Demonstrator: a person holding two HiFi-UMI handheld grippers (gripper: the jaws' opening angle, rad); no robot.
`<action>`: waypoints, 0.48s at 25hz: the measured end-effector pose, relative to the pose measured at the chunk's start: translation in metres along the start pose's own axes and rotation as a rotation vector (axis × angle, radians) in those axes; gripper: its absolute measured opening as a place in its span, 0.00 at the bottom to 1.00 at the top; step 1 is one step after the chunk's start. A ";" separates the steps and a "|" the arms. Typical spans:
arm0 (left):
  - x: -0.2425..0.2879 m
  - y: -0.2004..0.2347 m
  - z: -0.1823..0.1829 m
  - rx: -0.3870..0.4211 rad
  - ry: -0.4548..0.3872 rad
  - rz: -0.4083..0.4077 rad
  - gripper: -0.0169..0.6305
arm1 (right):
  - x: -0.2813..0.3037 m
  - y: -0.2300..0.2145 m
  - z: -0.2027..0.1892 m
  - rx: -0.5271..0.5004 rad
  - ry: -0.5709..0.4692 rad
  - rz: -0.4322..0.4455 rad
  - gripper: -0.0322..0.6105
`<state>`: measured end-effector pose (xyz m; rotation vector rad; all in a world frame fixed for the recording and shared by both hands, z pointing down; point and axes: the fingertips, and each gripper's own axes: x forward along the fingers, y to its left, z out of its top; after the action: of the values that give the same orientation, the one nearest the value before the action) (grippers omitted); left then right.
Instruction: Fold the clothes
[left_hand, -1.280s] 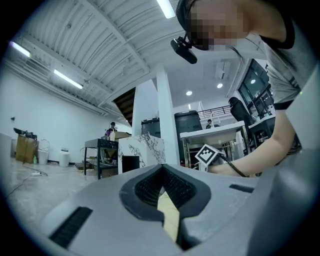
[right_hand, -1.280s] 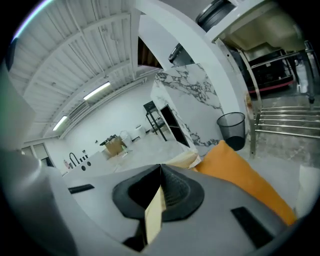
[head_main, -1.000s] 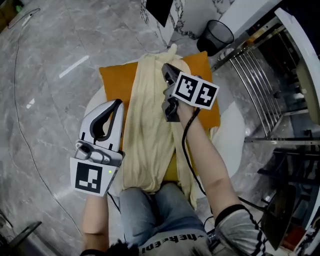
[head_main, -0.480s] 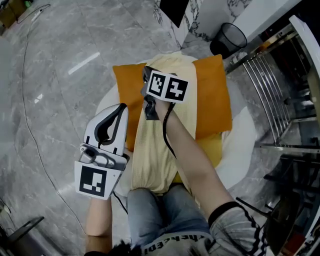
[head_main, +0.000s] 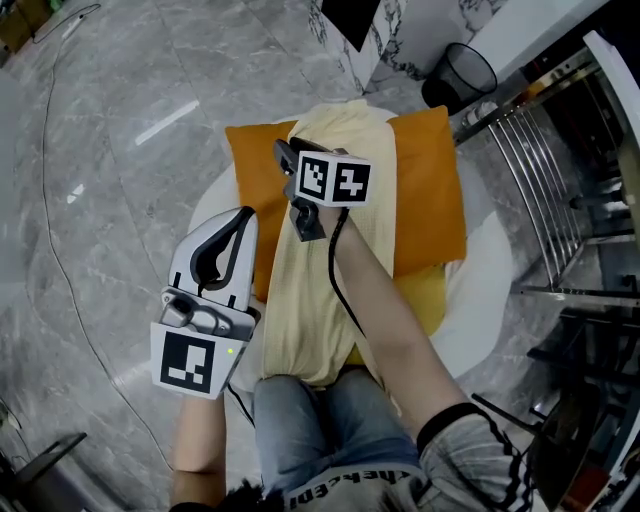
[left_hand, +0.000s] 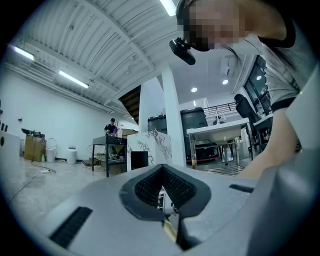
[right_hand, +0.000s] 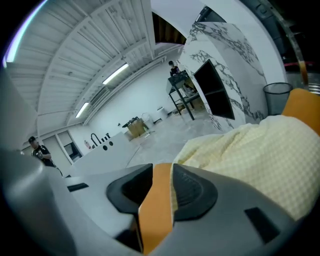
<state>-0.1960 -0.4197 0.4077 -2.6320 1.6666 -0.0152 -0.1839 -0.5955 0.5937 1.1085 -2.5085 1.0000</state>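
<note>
One edge of the pale yellow garment (head_main: 295, 310), draped along the orange cushion (head_main: 425, 200) at centre frame, is apparently being released by the right gripper (head_main: 284, 156), its just-opening jaws spread and pinching nothing, while the left gripper (head_main: 240, 213) is being kept pressed together; a fresh edge pinch is being called for next.

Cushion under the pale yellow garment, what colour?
The square fabric cushion is orange; the head view shows it best.

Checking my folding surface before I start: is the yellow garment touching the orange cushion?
Touching. The head view shows the yellow garment lying draped straight across the orange cushion, with no gap; the cushion shows on both sides of it.
</note>
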 end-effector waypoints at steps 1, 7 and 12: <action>-0.001 -0.002 0.001 0.001 -0.002 -0.001 0.03 | -0.004 0.004 0.001 -0.016 -0.006 0.012 0.21; -0.004 -0.011 0.006 0.011 -0.020 -0.004 0.03 | -0.038 0.021 0.010 -0.116 -0.053 0.017 0.21; -0.015 -0.023 0.013 0.018 -0.041 0.001 0.03 | -0.077 0.021 -0.002 -0.245 -0.056 -0.041 0.05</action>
<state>-0.1815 -0.3960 0.3957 -2.5999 1.6473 0.0238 -0.1459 -0.5405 0.5509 1.1205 -2.5557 0.6381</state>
